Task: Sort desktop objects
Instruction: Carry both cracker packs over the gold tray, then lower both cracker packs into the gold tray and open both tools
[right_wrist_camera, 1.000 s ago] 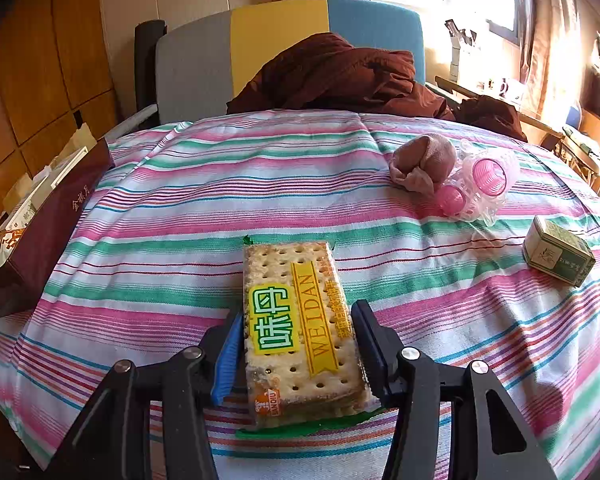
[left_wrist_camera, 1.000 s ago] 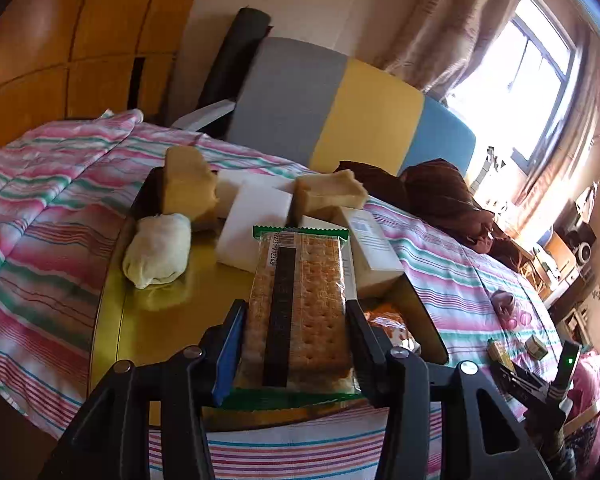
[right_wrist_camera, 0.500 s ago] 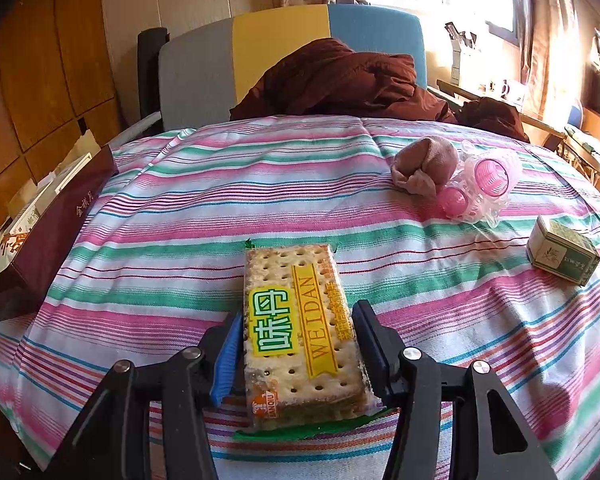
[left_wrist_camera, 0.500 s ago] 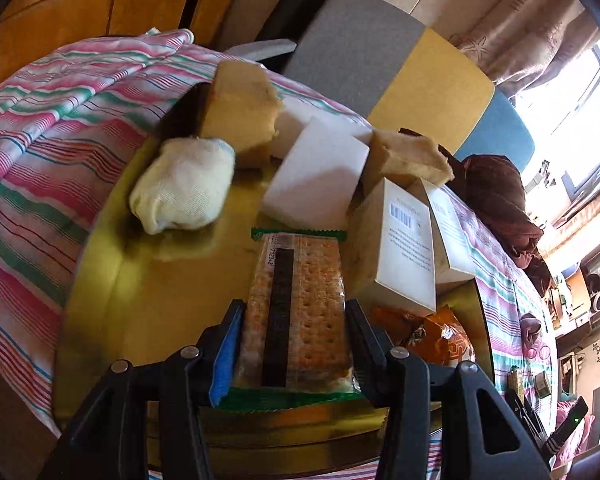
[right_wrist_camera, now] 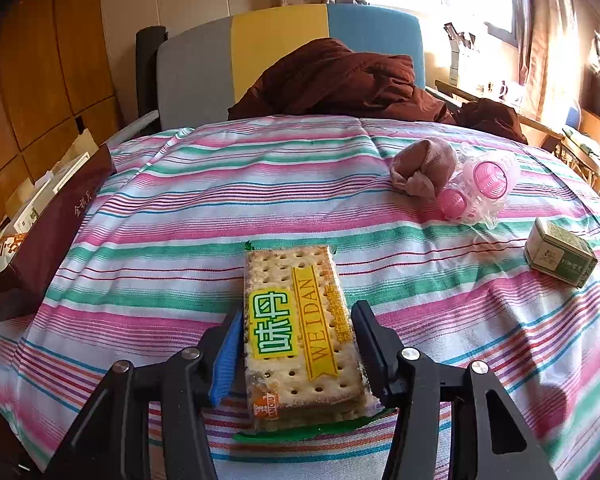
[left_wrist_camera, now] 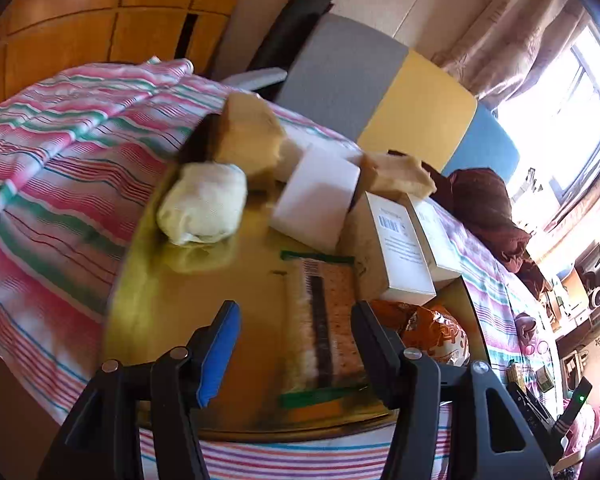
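Observation:
In the left wrist view a cracker packet [left_wrist_camera: 326, 320], barcode side up, lies flat in the gold tray [left_wrist_camera: 204, 300]. My left gripper [left_wrist_camera: 296, 312] stands open around it; the packet lies close by the right finger, with a wide gap to the blue-padded left finger. In the right wrist view my right gripper [right_wrist_camera: 298, 316] is shut on a second cracker packet [right_wrist_camera: 292, 280] with a yellow and green label, held just over the striped cloth [right_wrist_camera: 180, 208].
The tray also holds a cream cloth roll [left_wrist_camera: 204, 208], a white block [left_wrist_camera: 316, 204], yellow sponges [left_wrist_camera: 250, 136], white boxes [left_wrist_camera: 400, 248] and an orange snack bag [left_wrist_camera: 432, 328]. On the cloth lie a brown sock [right_wrist_camera: 424, 166], bagged pink rollers [right_wrist_camera: 480, 184] and a green box [right_wrist_camera: 560, 256].
My left gripper has opened and let its cracker packet go into the gold tray. The right gripper still holds its packet, barely moved.

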Action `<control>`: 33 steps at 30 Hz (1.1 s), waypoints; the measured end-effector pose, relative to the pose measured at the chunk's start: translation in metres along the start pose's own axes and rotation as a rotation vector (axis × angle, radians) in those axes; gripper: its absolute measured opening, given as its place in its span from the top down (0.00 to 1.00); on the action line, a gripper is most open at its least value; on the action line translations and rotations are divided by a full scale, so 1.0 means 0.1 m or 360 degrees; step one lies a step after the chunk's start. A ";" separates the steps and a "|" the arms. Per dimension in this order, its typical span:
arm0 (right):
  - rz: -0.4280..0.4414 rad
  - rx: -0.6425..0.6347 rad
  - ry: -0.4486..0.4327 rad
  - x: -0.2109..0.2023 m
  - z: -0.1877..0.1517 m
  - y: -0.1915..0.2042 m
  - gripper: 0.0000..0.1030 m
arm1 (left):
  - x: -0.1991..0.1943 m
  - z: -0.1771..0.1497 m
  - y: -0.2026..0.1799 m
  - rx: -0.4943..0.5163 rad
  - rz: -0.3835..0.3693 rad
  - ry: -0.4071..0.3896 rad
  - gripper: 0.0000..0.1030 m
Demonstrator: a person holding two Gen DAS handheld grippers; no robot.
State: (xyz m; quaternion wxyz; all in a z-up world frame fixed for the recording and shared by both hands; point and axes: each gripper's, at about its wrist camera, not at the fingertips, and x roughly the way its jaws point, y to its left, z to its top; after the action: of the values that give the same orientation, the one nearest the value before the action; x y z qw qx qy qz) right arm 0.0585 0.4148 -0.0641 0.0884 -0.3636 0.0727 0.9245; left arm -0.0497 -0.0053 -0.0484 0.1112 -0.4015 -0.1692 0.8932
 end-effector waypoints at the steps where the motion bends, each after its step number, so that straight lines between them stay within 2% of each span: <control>1: 0.0041 -0.0023 -0.0005 -0.03 0.04 0.12 0.52 | -0.08 -0.01 0.03 0.0013 -0.0011 -0.0038 0.43; 6: 0.0247 -0.0136 -0.0032 -0.19 0.25 0.71 0.52 | -0.35 -0.03 0.10 0.0099 -0.0010 -0.0190 0.43; 12: 0.0518 -0.0291 -0.0052 -0.38 0.50 1.51 0.52 | -0.39 -0.04 0.12 0.0176 -0.0086 -0.0259 0.43; 17: 0.0741 -0.0454 -0.0012 -0.41 0.64 2.41 0.52 | -0.49 -0.05 0.22 0.0161 -0.0140 -0.0332 0.43; 20: 0.0792 -0.0542 0.0026 -0.36 0.63 2.86 0.52 | -0.59 -0.06 0.33 0.0124 -0.0151 -0.0377 0.43; 26: 0.0679 -0.0614 0.0140 -0.04 0.55 3.40 0.52 | -0.66 -0.06 0.58 0.0037 -0.0144 -0.0406 0.43; 33: 0.0449 -0.0574 0.0240 0.34 0.47 3.57 0.51 | -0.67 -0.07 0.73 -0.0022 -0.0152 -0.0413 0.43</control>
State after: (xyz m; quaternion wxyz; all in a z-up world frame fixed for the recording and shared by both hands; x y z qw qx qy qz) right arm -0.0745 0.0798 -0.0283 -0.1136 -0.4278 -0.0372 0.8960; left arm -0.0057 -0.0931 -0.0358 0.1279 -0.2749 -0.2073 0.9301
